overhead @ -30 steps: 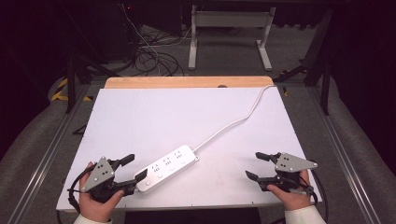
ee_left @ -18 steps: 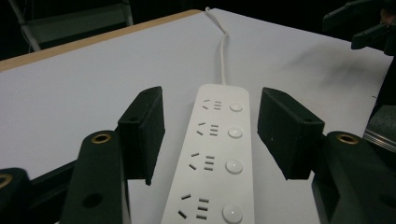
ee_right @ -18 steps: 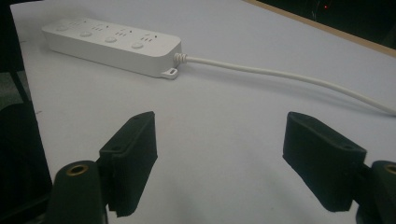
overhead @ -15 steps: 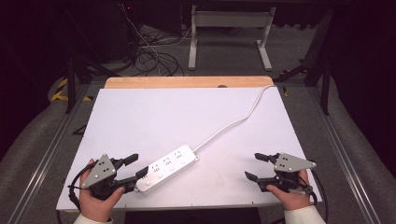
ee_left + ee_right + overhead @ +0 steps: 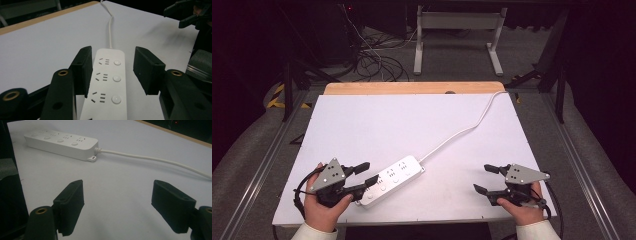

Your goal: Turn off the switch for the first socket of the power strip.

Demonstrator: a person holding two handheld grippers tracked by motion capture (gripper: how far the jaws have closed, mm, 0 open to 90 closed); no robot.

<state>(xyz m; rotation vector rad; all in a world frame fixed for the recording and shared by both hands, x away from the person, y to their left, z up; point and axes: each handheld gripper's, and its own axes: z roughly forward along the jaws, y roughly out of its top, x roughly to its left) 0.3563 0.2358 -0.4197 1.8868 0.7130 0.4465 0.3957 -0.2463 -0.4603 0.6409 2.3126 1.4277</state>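
Over the near end of the white plastic four-socket power strip [image 5: 393,179], which lies aslant on the white table board [image 5: 412,125] near its front edge, we bring our left gripper [image 5: 366,176] in; its black jaws have just been closing and now straddle the strip's body, one pad [image 5: 83,68] close against a long side, the other a little off it, so nothing is pinched yet. Compared with a second ago, that gripper has edged onto the strip. Our right gripper [image 5: 486,179] rests well to the strip's right, jaws spread and empty. A firm grasp looks imminent
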